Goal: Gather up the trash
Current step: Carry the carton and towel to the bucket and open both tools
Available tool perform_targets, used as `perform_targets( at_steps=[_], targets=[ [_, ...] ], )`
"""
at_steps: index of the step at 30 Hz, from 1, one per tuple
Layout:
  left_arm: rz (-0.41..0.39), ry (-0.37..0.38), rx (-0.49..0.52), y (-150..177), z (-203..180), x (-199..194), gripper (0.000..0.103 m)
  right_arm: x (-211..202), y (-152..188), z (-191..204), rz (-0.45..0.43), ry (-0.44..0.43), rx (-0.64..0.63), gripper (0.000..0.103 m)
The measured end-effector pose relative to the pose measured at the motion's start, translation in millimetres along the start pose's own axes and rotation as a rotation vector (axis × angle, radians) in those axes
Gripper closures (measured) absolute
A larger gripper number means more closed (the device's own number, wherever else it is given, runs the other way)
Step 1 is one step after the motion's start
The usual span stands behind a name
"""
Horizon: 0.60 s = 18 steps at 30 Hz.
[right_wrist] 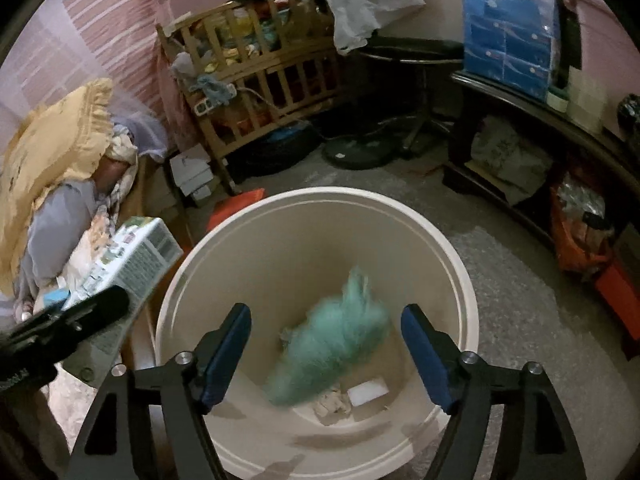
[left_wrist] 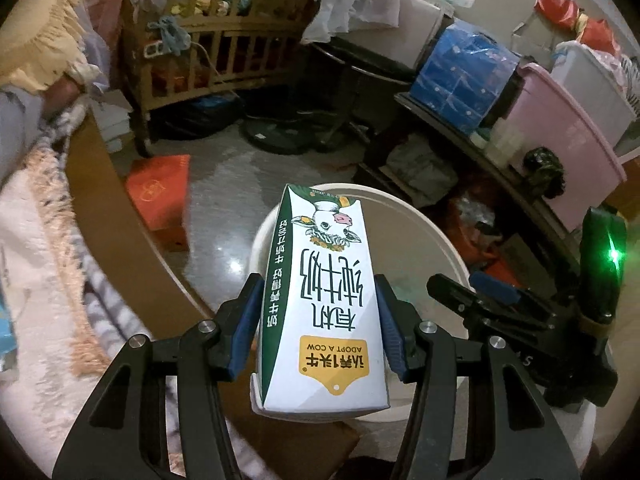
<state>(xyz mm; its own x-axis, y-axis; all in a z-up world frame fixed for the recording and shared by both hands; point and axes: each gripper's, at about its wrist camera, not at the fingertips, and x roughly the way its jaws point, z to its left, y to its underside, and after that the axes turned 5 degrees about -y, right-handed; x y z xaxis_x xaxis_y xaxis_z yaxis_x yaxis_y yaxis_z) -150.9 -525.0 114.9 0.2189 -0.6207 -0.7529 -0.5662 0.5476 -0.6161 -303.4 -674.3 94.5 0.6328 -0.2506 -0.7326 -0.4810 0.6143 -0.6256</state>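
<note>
A white and green milk carton [left_wrist: 320, 240] sits lengthwise between the blue pads [left_wrist: 248, 320] of my left gripper [left_wrist: 319, 292], which is shut on it above the near left rim of a round white bin [left_wrist: 400, 196]. The right wrist view has this carton [right_wrist: 132, 256] at the bin's left edge. My right gripper [right_wrist: 326, 312] stands open over the bin [right_wrist: 320, 192], nothing between its pads. Below it a blurred teal fluffy thing [right_wrist: 336, 336] is inside the bin, above crumpled paper [right_wrist: 332, 402] and a small white piece [right_wrist: 368, 392]. The right gripper [left_wrist: 466, 286] also shows beside the carton.
A bed with a fringed blanket [left_wrist: 48, 260] and a yellow pillow [right_wrist: 52, 148] runs along the left. A wooden crib [left_wrist: 216, 32] stands behind, with a fan base [left_wrist: 280, 136] and an orange box [left_wrist: 160, 192] on the floor. A dark low shelf [left_wrist: 500, 152] carries a blue package and a pink tub.
</note>
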Motion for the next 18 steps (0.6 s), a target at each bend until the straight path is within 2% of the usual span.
perform_targets(
  at_steps=[3, 9, 18],
  targets=[
    [0.007, -0.005, 0.008, 2, 0, 1, 0.042, -2, -1, 0, -0.01, -0.01, 0.011, 0.027],
    [0.0, -0.059, 0.022, 5, 13, -13, 0.042, -1, 1, 4, 0.004, -0.04, 0.002, 0.027],
    [-0.078, -0.223, 0.047, 19, 48, -62, 0.042, -4, 5, 40, -0.014, -0.091, -0.073, 0.027]
  ],
)
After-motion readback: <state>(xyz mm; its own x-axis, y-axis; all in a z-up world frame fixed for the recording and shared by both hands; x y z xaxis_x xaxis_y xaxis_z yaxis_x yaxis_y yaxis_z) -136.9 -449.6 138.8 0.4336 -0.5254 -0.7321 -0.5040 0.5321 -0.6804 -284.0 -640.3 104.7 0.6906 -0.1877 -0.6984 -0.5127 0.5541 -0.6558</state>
